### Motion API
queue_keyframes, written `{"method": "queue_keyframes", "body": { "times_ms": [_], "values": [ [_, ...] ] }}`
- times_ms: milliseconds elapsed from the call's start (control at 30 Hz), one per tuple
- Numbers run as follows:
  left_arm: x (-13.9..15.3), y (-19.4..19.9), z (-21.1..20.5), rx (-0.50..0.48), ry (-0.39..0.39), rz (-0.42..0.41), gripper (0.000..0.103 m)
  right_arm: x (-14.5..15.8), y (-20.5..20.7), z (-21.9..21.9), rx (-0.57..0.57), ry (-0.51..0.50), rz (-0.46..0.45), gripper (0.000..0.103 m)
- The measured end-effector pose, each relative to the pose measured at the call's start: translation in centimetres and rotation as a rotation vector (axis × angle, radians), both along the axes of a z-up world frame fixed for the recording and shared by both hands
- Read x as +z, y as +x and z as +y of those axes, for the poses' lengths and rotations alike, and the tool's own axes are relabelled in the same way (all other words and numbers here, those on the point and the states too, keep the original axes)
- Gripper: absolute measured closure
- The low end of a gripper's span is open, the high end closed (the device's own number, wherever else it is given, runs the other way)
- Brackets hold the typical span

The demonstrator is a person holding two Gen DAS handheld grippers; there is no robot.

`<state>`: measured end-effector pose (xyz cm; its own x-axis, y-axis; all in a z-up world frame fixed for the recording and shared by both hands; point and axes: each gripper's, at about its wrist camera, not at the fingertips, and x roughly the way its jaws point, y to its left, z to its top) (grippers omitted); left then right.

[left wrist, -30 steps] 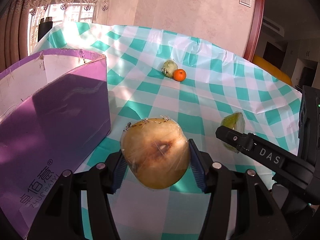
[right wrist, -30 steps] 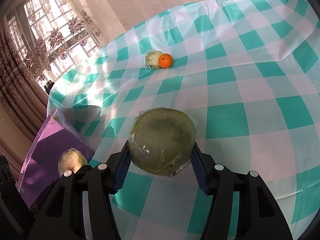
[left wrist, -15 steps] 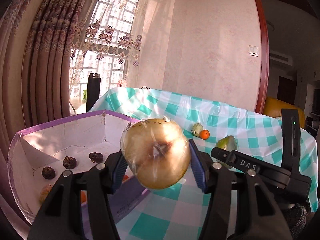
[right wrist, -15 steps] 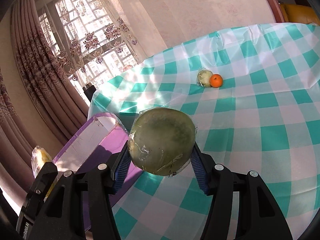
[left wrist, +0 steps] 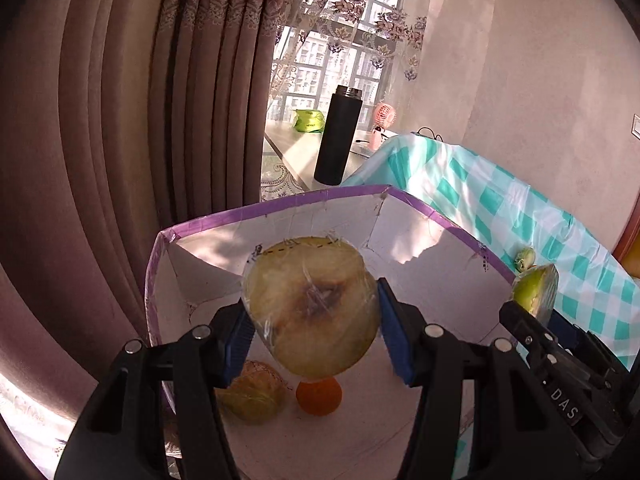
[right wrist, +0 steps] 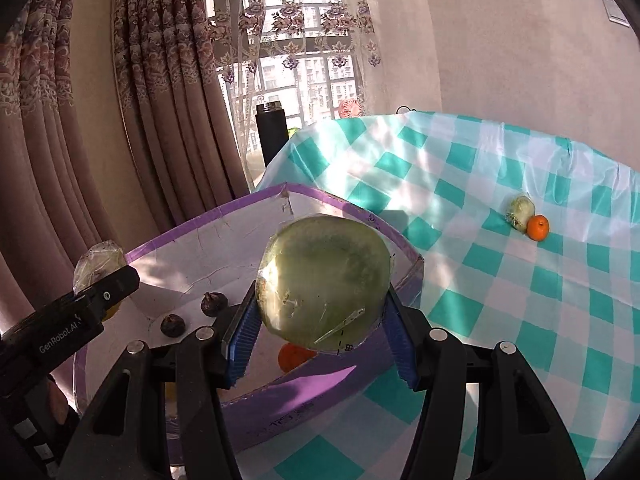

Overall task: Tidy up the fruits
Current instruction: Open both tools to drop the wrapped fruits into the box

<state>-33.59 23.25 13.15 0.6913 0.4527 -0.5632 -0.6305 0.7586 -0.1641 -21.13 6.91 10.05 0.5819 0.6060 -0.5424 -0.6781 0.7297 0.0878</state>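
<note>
- Left gripper (left wrist: 312, 330): jaws clamped on a film-wrapped yellow fruit half (left wrist: 312, 308), held above the open purple-edged box (left wrist: 276, 206).
- Right gripper (right wrist: 320, 328): jaws clamped on a film-wrapped green fruit half (right wrist: 324, 282), over the box's near wall.
- Risk: slick film may let either half slip; the right half could fall outside onto the checked counter (right wrist: 500, 280); the two grippers may collide.
- Writing: "DAS" on the right gripper's side; "GenRobot.AI" on the left's.
</note>
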Motion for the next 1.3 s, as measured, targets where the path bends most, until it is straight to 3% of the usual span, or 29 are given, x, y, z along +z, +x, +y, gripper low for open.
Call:
{"method": "queue_keyframes", "body": {
  "times_ms": [133, 367, 433, 467, 500, 600, 867, 1033, 1167, 1300],
  "values": [
    [-0.7, -0.1, 2.1, 0.013, -0.023, 0.055, 0.046, -1.2, -0.5, 4.0, 0.041, -0.168, -0.040, 0.046],
    [-1.4, -0.3, 4.0, 0.009, -0.073, 0.085, 0.045, -4.0, -0.9, 7.9, 0.078, -0.299, -0.031, 0.043],
    [-1.8, -0.3, 4.3, 0.000, -0.090, 0.082, 0.034, -4.4, -1.5, 8.3, 0.088, -0.320, -0.064, 0.032],
    [-1.8, -0.5, 4.4, 0.004, -0.091, 0.071, 0.022, -4.5, -1.7, 8.3, 0.096, -0.323, -0.078, 0.029],
    [-1.6, -0.6, 4.5, 0.013, -0.084, 0.059, 0.014, -4.6, -1.9, 8.3, 0.105, -0.321, -0.089, 0.027],
    [-1.2, -0.8, 4.3, 0.016, -0.066, 0.027, 0.004, -4.5, -1.8, 8.0, 0.116, -0.292, -0.086, 0.024],
    [-1.1, -1.0, 4.2, 0.044, -0.069, 0.001, 0.002, -4.3, -2.0, 7.7, 0.122, -0.253, -0.097, 0.021],
    [-0.2, -1.5, 3.1, 0.077, 0.008, -0.018, 0.002, -3.6, -3.0, 6.7, 0.130, -0.182, -0.133, 0.018],
    [1.5, -2.7, 0.9, 0.089, 0.089, -0.126, 0.002, -2.3, -2.9, 4.2, 0.093, -0.091, -0.180, 0.017],
    [2.7, -3.6, -2.5, 0.038, 0.175, -0.259, 0.002, -1.1, -1.4, -0.2, -0.002, 0.032, -0.175, 0.017]
  ]
}}
